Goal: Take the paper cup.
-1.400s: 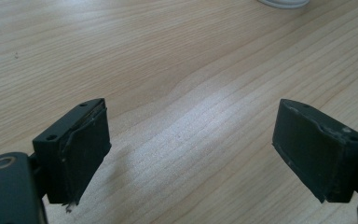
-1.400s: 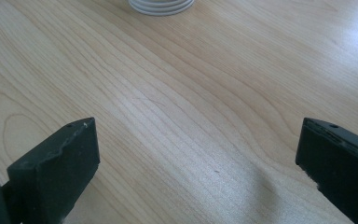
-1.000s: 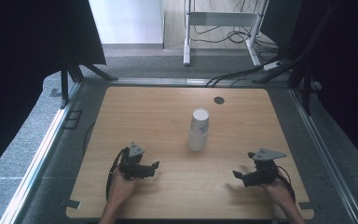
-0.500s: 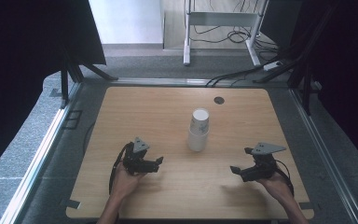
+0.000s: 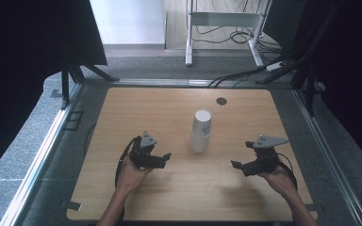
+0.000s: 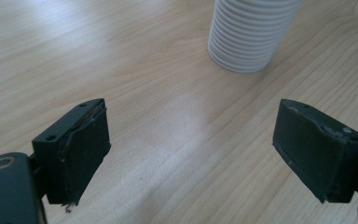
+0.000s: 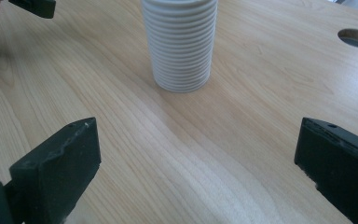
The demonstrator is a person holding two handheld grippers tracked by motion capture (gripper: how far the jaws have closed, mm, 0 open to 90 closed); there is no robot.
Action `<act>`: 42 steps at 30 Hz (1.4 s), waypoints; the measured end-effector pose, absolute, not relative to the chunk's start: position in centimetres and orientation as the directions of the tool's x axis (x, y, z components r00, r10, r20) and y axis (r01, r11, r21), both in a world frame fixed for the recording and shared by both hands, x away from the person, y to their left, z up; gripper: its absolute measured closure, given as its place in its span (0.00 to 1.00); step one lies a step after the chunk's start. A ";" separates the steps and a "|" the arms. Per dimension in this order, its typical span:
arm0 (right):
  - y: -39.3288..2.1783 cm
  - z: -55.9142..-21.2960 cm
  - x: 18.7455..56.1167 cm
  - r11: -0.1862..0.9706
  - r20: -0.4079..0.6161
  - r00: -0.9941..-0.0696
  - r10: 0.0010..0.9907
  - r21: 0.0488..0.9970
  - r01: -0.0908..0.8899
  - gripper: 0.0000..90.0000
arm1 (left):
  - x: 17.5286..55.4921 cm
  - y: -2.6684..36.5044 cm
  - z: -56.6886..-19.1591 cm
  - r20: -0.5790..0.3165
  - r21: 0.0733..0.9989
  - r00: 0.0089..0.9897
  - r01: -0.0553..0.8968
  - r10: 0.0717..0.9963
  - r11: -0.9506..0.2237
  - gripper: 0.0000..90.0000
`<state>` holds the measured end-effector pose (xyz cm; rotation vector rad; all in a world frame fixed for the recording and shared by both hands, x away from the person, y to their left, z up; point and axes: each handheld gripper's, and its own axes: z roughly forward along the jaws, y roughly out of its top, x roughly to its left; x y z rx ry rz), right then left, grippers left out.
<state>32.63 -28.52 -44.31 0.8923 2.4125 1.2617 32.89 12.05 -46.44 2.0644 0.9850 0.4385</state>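
Two open grippers (image 5: pixel 168 156) (image 5: pixel 234 164), one cup stack (image 5: pixel 201 131)

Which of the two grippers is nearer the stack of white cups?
The left gripper, by a little: its tips sit closer to the stack of cups than the right gripper, whose gap looks wider.

High view sits overhead, looking forward and down at the whole table (image 5: pixel 122 197). Both gripper views ride low and close, each facing the same cup stack (image 6: pixel 249 35) mid-table.
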 end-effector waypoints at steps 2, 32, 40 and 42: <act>-28.5 -44.2 32.7 0.434 0.035 -0.773 0.634 0.811 0.392 0.00 | 33.0 12.0 -46.3 -0.023 0.777 0.640 0.495 0.768 -0.389 0.12; -25.7 -41.3 36.0 0.432 0.055 -0.801 0.596 0.819 0.377 0.01 | 36.6 7.7 -45.0 -0.026 0.789 0.720 0.441 0.693 -0.428 0.11; -24.9 -40.9 36.7 0.424 0.070 -0.810 0.582 0.824 0.376 0.01 | 37.2 6.6 -45.0 -0.026 0.784 0.738 0.434 0.675 -0.445 0.11; -24.6 -40.8 37.0 0.424 0.074 -0.814 0.576 0.824 0.375 0.01 | 37.3 6.2 -45.0 -0.024 0.782 0.741 0.432 0.671 -0.450 0.11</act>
